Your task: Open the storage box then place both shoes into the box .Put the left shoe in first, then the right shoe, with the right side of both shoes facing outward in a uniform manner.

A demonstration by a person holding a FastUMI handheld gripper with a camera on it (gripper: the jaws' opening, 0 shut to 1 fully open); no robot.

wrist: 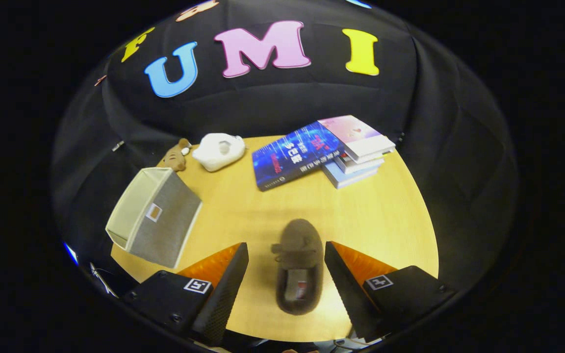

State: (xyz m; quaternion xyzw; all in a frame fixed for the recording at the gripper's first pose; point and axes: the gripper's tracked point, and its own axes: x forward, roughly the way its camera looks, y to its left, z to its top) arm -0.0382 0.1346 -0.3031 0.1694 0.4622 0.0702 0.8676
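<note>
The fingers (286,274) stand wide apart, astride a brown shoe (298,267) on the surface (243,211), not touching it. Its long axis runs along them, toe pointing away. Best lower squarely and close on both sides mid-length. Beyond, left, the box (152,215) lies tipped.

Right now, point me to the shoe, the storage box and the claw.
shoe (298,264): gripper view, its laced top, between the open claw's fingers.
storage box (165,220): gripper view, its grey front wall.
claw (286,269): gripper view, midway between its fingertips.
</note>
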